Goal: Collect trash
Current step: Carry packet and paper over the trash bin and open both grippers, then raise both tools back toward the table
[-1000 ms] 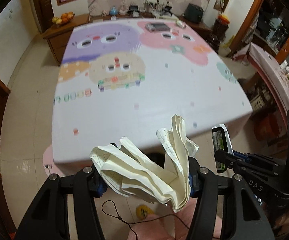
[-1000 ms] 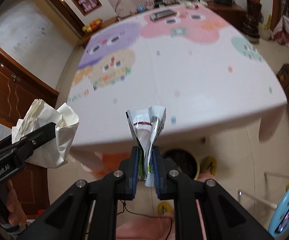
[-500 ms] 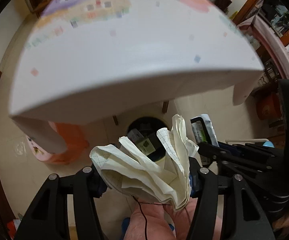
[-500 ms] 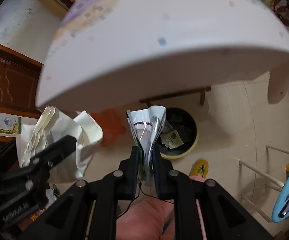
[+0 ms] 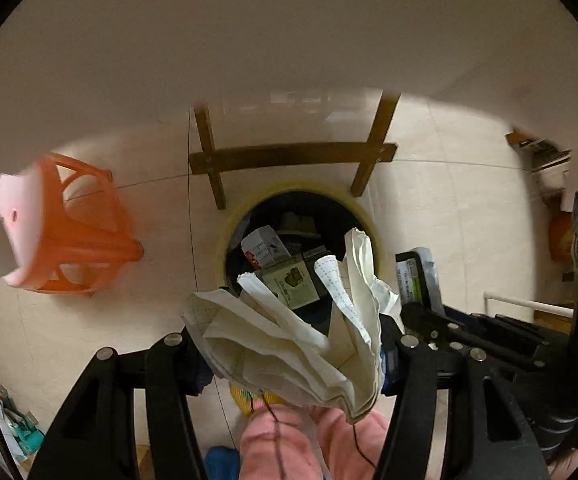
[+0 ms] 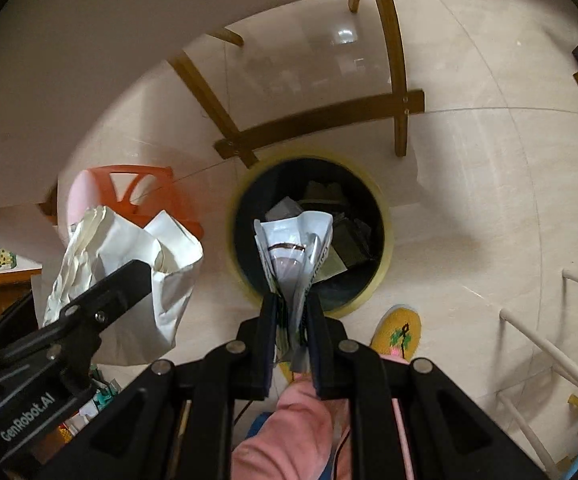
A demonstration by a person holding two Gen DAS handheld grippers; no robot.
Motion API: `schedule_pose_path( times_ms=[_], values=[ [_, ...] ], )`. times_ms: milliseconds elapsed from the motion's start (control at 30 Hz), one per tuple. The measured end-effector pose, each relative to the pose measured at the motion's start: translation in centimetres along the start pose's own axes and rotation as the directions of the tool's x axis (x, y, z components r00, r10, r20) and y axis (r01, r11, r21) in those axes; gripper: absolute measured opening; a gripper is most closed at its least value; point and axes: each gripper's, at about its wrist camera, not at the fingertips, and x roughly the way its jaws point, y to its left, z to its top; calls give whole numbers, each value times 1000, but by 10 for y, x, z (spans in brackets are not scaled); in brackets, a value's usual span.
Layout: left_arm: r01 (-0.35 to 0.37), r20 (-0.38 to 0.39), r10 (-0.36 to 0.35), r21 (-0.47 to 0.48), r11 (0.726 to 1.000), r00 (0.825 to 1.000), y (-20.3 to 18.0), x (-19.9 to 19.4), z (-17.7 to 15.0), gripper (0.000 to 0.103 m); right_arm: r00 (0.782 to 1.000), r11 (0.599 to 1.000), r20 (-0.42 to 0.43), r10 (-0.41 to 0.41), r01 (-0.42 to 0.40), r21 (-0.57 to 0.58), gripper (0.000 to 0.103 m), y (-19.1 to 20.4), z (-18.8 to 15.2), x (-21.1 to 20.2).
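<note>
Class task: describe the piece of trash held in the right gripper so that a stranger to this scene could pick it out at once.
Find the round dark bin with a yellow rim on the pale tiled floor, just in front of the wooden chair legs. Directly over it the right gripper pinches a thin crumpled silver-and-white plastic wrapper. Unlike the bulky cream crumpled paper beside it, it is shiny, narrow and printed.

Bin mouth half covered at 6 o'clock by crumpled paper; boxes inside too small to read. Orange stool at 9 o'clock smeared, partly behind the desk edge. Wrapper base lost between claw pads.
</note>
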Motion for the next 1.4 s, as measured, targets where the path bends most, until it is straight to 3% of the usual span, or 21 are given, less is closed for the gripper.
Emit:
schedule_pose_path(
  times_ms=[233,433,567,733,833,900,1133,1400],
  values=[
    [-20,17,20,-15,1000,1000,-1,53,-7,59,1000,1000,-1,14,-14,2,15,-24,10,53],
    [-11,24,12,-32,999,1000,10,72,-2,62,1000,1000,-2,18,-18,13,19,-29,18,84],
    [-9,30,9,-26,1000,1000,12,81,1,69,999,999,-11,41,-40,35,23,-32,24,99],
    [-12,7,12,-48,999,1000,21,90,7,84,999,999,-5,34,-34,36,39,-36,32,110],
    [-26,18,27,-63,998,999,26,91,10,101,999,998,6,39,-39,43,57,-39,34,109],
    [-24,27,26,-61,998,999,27,89,10,102,999,997,16,44,-45,55,64,-42,34,108],
    [-27,30,28,-26,999,999,19,79,8,102,999,997,20,27,-29,75,65,-45,30,103],
    [-4,37,4,-1,1000,999,6,28,-5,102,1000,993,15,26,-27,116,65,-42,13,71]
  ],
)
